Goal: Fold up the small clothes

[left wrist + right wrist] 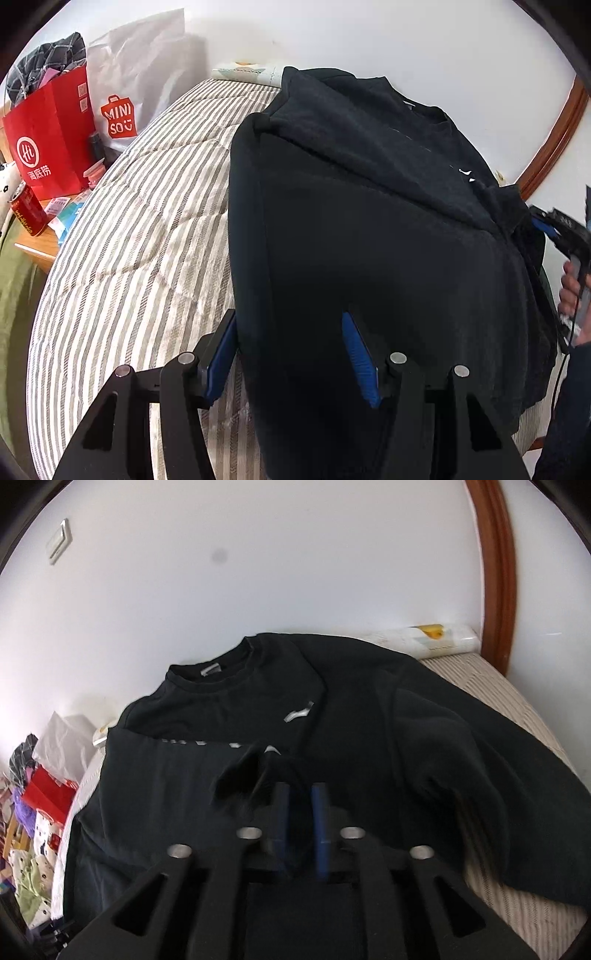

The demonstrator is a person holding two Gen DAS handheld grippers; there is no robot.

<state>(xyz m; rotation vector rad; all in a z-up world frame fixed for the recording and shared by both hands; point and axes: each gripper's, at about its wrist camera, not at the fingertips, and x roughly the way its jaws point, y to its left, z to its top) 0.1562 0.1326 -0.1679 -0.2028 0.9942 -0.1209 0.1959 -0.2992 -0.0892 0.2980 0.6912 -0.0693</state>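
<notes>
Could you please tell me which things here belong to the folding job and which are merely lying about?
Belongs to the job:
black sweatshirt
left gripper
right gripper
striped bedding

Lying about:
red paper bag
white Miniso bag
red can

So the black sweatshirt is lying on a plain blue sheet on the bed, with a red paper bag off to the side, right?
Not quite. The black sweatshirt lies on a grey-and-white striped cover, not a plain blue sheet; the left wrist view shows it. The red paper bag does stand off to the side.

One black sweatshirt (369,229), two paper bags (51,144).
</notes>
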